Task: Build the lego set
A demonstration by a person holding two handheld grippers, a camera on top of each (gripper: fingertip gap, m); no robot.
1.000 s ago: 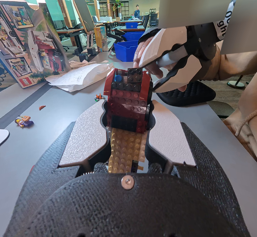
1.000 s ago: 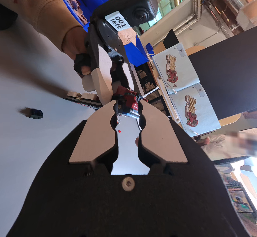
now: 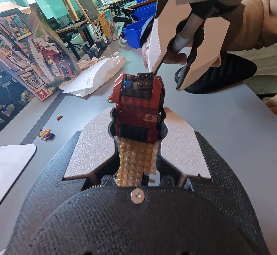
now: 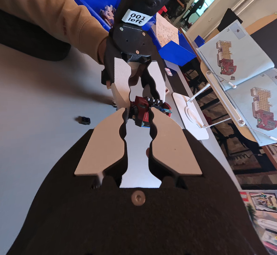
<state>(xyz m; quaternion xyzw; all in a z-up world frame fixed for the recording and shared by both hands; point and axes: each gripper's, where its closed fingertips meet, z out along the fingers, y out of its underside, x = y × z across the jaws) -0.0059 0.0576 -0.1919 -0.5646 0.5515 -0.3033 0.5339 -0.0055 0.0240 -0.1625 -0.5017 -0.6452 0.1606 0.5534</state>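
The left gripper (image 3: 137, 113) is pinching a dark red brick model (image 3: 137, 110) over the grey table (image 3: 209, 128). The right gripper (image 3: 165, 81) is hovering spread just beside the model's top, gripping nothing.

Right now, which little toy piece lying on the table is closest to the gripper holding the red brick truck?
The purple and yellow toy figure, beside the left gripper. The orange piece lies farther away.
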